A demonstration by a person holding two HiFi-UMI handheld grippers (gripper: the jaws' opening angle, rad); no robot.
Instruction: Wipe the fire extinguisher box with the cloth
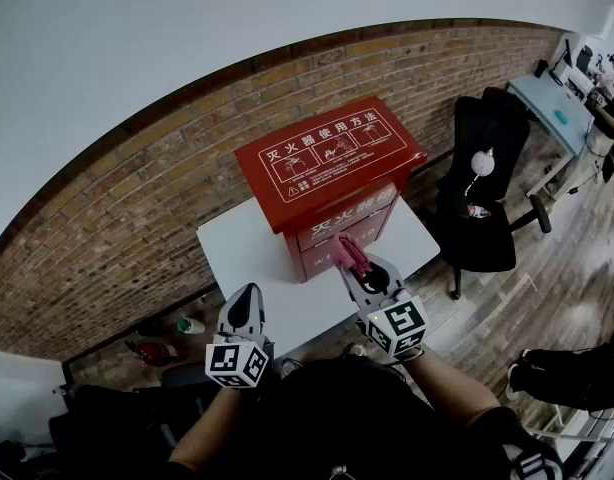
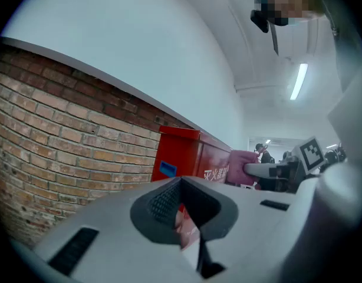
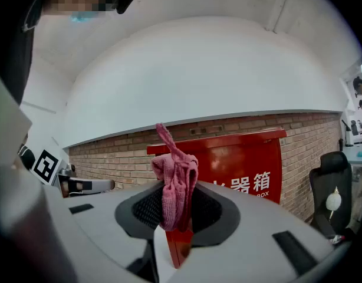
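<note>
Pink cloth [image 3: 176,178] is pinched, bunched, in the right gripper's [image 1: 353,259] fingers just beside the front of the red fire extinguisher box [image 1: 327,163] on the white table [image 1: 237,248], seemingly poised to wipe. The left gripper [image 1: 247,296] hovers clear, fingers together and empty.

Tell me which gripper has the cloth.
The right gripper: its jaws pinch the pink cloth by the red box. The left gripper is shut with nothing between its jaws.
</note>
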